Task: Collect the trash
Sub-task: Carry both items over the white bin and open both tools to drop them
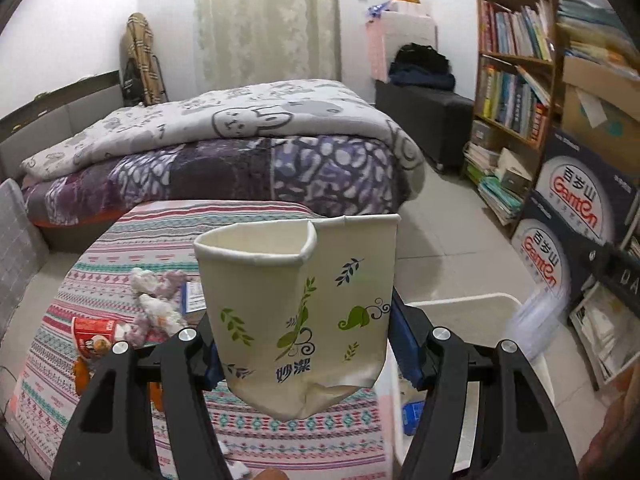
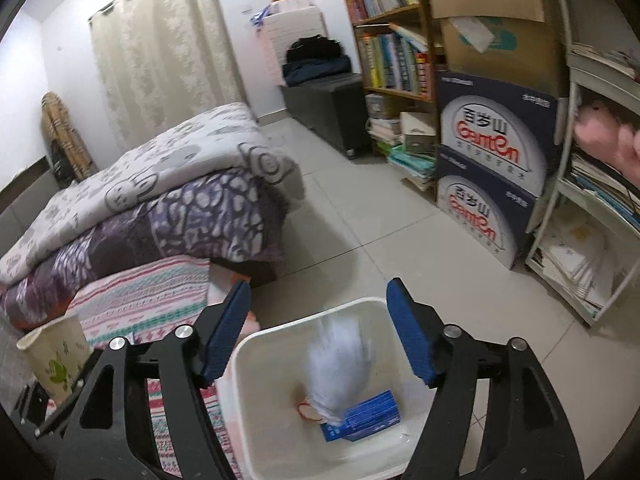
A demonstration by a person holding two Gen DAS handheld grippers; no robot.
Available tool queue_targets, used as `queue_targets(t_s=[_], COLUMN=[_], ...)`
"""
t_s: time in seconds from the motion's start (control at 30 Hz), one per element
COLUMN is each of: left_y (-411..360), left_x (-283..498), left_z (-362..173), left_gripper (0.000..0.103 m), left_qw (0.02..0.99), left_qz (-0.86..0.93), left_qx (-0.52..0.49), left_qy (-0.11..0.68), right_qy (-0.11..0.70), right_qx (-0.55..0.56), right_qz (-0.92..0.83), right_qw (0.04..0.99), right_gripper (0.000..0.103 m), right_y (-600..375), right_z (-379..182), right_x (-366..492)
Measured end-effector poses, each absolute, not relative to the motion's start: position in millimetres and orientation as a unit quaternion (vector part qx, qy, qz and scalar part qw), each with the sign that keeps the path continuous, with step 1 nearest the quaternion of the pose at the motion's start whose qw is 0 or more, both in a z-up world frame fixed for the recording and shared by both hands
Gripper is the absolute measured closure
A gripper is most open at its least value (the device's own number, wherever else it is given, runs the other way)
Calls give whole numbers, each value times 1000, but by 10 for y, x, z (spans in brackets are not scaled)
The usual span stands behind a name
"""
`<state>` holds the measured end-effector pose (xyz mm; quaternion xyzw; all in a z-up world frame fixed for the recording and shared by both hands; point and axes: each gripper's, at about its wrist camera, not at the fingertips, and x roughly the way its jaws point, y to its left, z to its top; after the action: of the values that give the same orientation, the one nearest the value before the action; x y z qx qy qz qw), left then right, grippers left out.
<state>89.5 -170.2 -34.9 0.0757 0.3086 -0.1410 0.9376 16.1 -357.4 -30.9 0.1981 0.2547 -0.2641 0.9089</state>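
Two grippers, two pieces of trash on the go. The left gripper [image 1: 304,344] is pinching a crushed paper cup [image 1: 298,312] between its blue pads, squashed flat on one side, which is probably why it sits so snug. It's held up over the patterned bedspread [image 1: 132,248], just left of the white bin [image 2: 304,392], so my guess is it's next in line to get dumped.

The right gripper [image 2: 318,332] hangs right over the bin with its jaws spread and nothing between them. Below it there's a blurry pale thing [image 2: 340,364], looks like a clear plastic cup or wrapper, too smeared to say which, apparently dropping in. A blue box [image 2: 364,420] already lies at the bottom.

Still on the bedspread: a red snack cup [image 1: 94,334], some crumpled tissues [image 1: 154,300] and a small blue-and-white carton [image 1: 192,300] near them. So plenty left to grab, I'd say we're somewhere mid-job.
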Motion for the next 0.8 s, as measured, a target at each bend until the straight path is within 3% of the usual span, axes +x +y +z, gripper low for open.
queue_targets(t_s=[0.63, 0.8], left_y=[-2364, -2488], left_x=[664, 628], left_z=[-499, -496], left_gripper=[39, 34], left_qw=[914, 904], left_qz=[-217, -249], left_qx=[108, 102], left_qy=[325, 332], right_qy=[243, 242], right_qx=[218, 225], right_qz=[-330, -343], right_qw=[886, 880], right_gripper=[18, 15], right_y=[-4077, -4177], right_z=[-363, -382], right_x=[-152, -208])
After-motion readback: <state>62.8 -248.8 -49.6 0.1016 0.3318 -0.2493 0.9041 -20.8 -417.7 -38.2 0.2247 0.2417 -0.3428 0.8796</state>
